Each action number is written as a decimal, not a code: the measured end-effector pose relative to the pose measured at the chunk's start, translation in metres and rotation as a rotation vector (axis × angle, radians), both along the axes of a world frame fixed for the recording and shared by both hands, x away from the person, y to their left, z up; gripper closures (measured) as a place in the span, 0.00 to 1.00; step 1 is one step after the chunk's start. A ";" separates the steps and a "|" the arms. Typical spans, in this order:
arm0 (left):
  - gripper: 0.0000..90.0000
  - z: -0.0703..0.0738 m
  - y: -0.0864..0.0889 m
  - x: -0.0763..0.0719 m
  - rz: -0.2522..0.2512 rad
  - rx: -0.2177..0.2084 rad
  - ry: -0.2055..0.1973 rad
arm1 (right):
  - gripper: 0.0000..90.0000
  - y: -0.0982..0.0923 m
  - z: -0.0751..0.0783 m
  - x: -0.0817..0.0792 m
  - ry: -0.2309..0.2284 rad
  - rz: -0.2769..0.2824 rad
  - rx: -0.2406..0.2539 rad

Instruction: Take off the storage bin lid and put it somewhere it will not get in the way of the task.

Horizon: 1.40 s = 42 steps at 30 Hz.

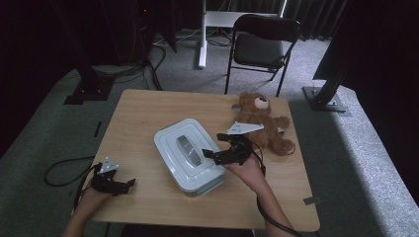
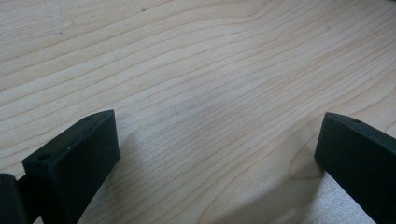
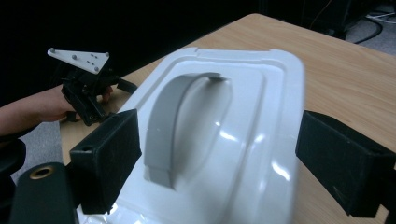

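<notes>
The white lidded box [image 1: 190, 158] sits mid-bench [image 1: 143, 113]. The right tongs [image 1: 210, 154] are spread wide over its lid, straddling the grey handle [image 3: 170, 126]. The left tongs [image 1: 129, 183] rest apart on the bench's near-left edge.

From high above we look forward and down on the whole tabletop [image 1: 148, 113], while both gripper views sit close, sharing its wood and the white box [image 3: 243, 121].
</notes>
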State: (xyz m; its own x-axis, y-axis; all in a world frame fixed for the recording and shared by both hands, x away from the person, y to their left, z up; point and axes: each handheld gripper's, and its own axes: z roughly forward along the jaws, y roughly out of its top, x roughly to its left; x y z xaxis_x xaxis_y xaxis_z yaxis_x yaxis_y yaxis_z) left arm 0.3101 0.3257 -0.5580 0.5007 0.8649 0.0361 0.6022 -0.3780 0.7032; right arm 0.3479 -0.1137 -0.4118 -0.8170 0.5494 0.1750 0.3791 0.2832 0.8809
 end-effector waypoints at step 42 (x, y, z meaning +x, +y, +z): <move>0.00 0.000 0.000 0.000 0.001 0.000 -0.001 | 0.76 0.059 0.011 -0.001 0.080 0.018 -0.096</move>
